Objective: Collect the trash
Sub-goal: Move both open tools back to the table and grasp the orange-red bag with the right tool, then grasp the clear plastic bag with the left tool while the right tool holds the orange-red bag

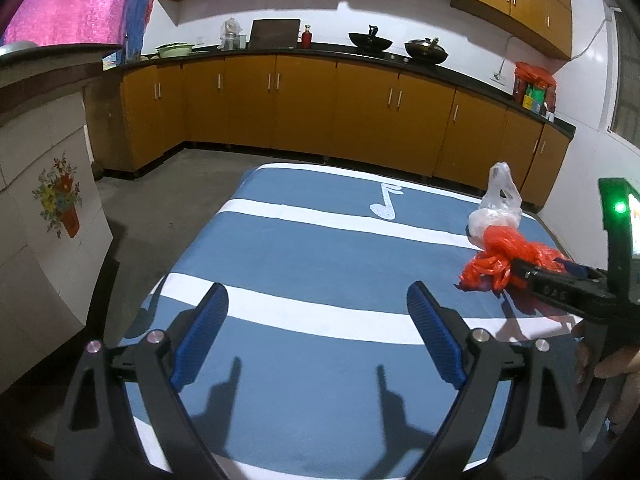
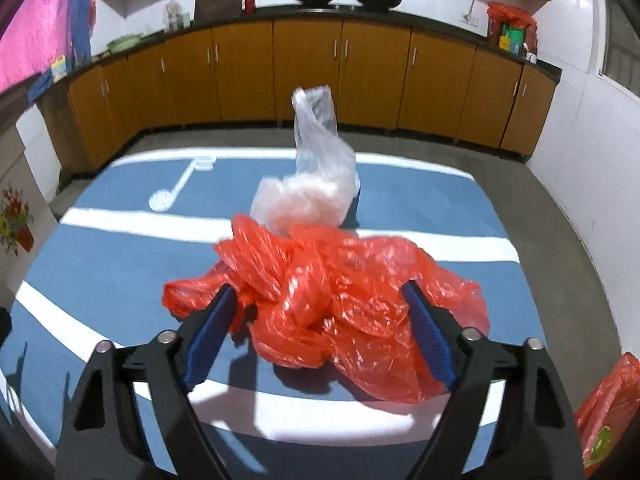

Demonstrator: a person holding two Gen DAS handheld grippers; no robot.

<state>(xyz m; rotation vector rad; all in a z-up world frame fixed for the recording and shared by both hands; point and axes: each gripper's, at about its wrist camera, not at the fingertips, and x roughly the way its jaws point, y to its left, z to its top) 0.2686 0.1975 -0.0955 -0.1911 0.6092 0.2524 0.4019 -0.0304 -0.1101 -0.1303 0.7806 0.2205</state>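
Note:
A crumpled red plastic bag (image 2: 320, 300) lies on the blue table with white stripes (image 2: 100, 256). A clear plastic bag (image 2: 312, 192) stands just behind it. My right gripper (image 2: 320, 296) is open, its blue pads on either side of the red bag; the jaws have not closed on it. In the left wrist view the red bag (image 1: 496, 260) and the clear bag (image 1: 498, 204) sit at the table's right, with the right gripper (image 1: 516, 270) reaching into them. My left gripper (image 1: 318, 300) is open and empty above the table's middle.
Another red bag (image 2: 608, 412) hangs at the lower right beside the table. Orange cabinets (image 1: 304, 104) with a black counter (image 1: 320, 50) holding woks and jars line the far walls. A white tiled unit with a flower picture (image 1: 60, 196) stands at left.

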